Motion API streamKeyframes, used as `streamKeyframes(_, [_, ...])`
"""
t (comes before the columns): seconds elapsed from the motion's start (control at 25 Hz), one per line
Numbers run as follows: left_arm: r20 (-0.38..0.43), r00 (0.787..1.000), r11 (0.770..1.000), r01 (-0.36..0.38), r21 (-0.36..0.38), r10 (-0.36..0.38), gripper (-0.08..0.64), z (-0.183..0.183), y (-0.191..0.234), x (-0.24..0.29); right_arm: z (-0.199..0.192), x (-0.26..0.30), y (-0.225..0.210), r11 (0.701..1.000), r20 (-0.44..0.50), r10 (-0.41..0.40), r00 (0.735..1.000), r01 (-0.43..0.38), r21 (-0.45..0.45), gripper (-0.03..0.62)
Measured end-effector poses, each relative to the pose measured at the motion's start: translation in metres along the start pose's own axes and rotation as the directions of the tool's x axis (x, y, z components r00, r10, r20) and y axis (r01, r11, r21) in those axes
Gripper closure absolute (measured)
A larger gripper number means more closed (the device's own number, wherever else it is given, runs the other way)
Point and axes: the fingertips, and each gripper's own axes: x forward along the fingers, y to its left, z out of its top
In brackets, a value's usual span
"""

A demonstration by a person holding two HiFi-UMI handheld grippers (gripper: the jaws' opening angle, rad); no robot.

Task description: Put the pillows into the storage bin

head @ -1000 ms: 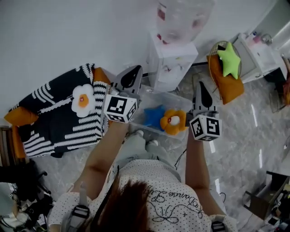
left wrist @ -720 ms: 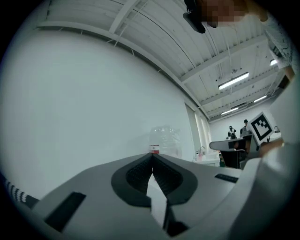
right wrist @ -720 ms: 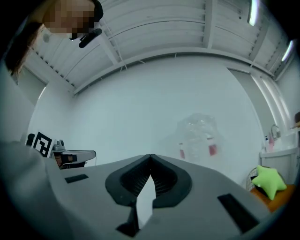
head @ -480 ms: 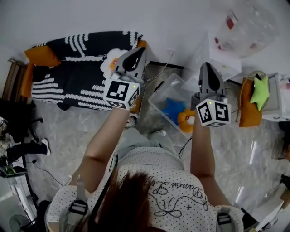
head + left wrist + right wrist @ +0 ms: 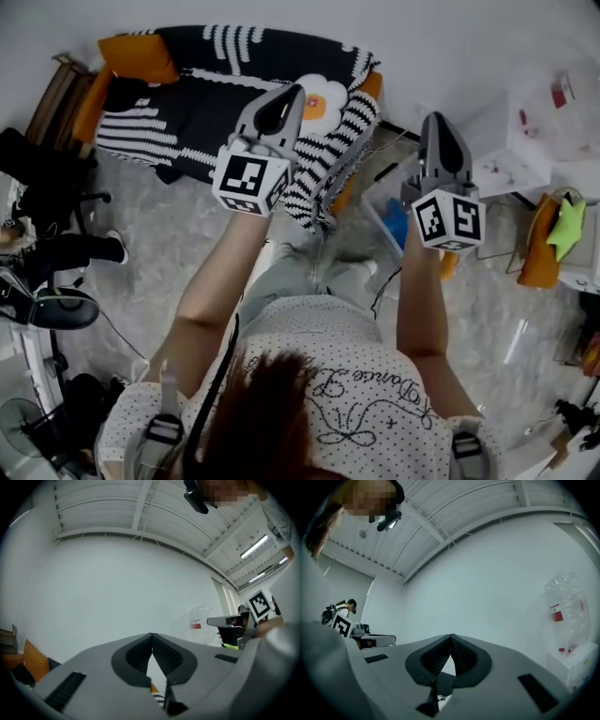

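**Standing with both jaws shut and empty**

From the head view, the left gripper (image 5: pixel 292 92) and right gripper (image 5: pixel 441 122) are held side by side. A flower pillow (image 5: pixel 323 97) lies on the striped sofa (image 5: pixel 187 94), just right of the left jaw tips. The clear storage bin (image 5: pixel 386 199) sits below and left of the right jaws, with a blue pillow (image 5: pixel 397 223) inside.

In the left gripper view, the jaws are pressed together on nothing, facing a white wall.

In the right gripper view, the jaws are likewise closed and empty, and a water bottle (image 5: pixel 567 606) stands off to their right.

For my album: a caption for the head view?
Left gripper and right gripper, shut and empty, before a striped sofa with a flower pillow, storage bin beside.
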Motion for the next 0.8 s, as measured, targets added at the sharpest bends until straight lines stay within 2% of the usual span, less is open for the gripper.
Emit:
streamKeyframes(0.16, [0.014,0.999,0.999,-0.035,-0.011,0.035,0.557,0.004,0.053,-0.034,-0.009,0.019,0.056,1.000,0.005,0.010,1.000,-0.010,-0.004,0.581])
streamKeyframes(0.4, [0.029,0.998,0.998,-0.059,-0.020,0.060,0.557,0.007,0.098,-0.064,-0.009,0.031,0.105,1.000,0.004,0.027,1.000,-0.027,-0.010,0.581])
streamKeyframes(0.8, [-0.005,0.995,0.994,-0.104,-0.045,0.104,0.557,-0.015,0.119,-0.037,-0.020,0.083,0.090,0.996,-0.006,0.085,0.996,-0.085,0.022,0.581])
